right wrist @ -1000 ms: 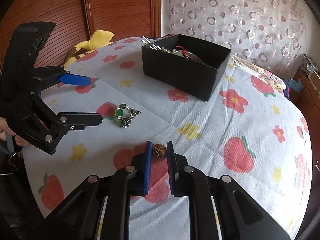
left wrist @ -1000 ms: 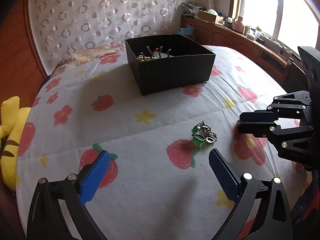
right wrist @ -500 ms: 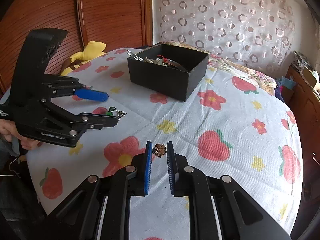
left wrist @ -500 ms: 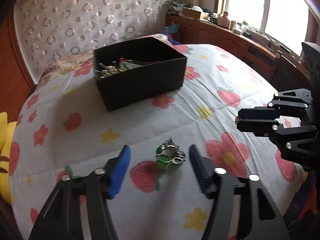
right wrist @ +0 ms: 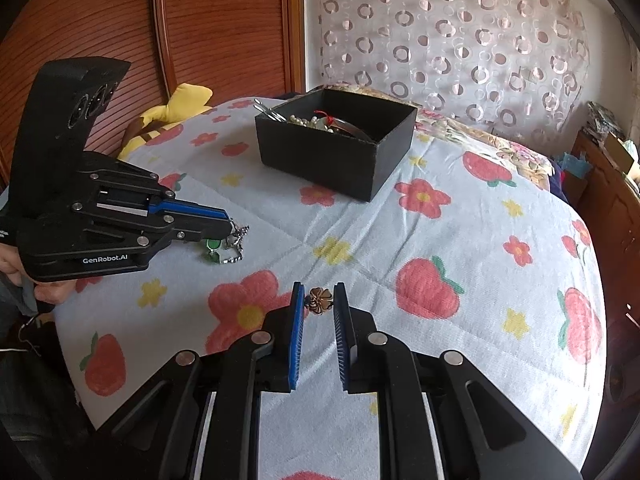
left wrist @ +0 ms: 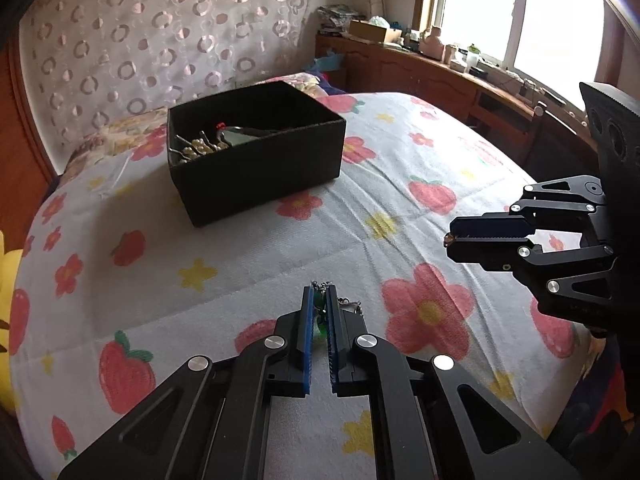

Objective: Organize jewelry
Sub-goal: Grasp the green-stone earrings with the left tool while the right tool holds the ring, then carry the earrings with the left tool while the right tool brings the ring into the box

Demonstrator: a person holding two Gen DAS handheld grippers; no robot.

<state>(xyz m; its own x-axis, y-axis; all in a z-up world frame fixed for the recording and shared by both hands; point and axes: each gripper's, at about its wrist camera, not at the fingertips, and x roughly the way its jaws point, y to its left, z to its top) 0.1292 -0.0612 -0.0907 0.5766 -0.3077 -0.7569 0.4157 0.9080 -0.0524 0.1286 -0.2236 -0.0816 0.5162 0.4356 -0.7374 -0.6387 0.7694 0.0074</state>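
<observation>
My left gripper (left wrist: 319,294) is shut on a silver chain piece with green stones (left wrist: 320,322); in the right wrist view the piece (right wrist: 224,246) hangs from the left gripper (right wrist: 229,222) just above the bedspread. My right gripper (right wrist: 318,300) is shut on a small bronze flower ring (right wrist: 319,300), held above the bed; from the left wrist view it (left wrist: 448,239) shows at the right with the ring at its tips. A black open box (left wrist: 256,148) holding pearls and other jewelry stands farther back on the bed; it also shows in the right wrist view (right wrist: 336,142).
The bed has a white cover with strawberries and flowers (left wrist: 428,312). A yellow plush toy (right wrist: 176,108) lies at the bed's left edge by a wooden wall panel (right wrist: 224,28). A wooden sideboard with clutter (left wrist: 440,64) runs under the window at the right.
My left gripper moved forward over the green-stone chain piece and closed on it, lifting it slightly. My right gripper kept its hold on the flower ring and rose a little.
</observation>
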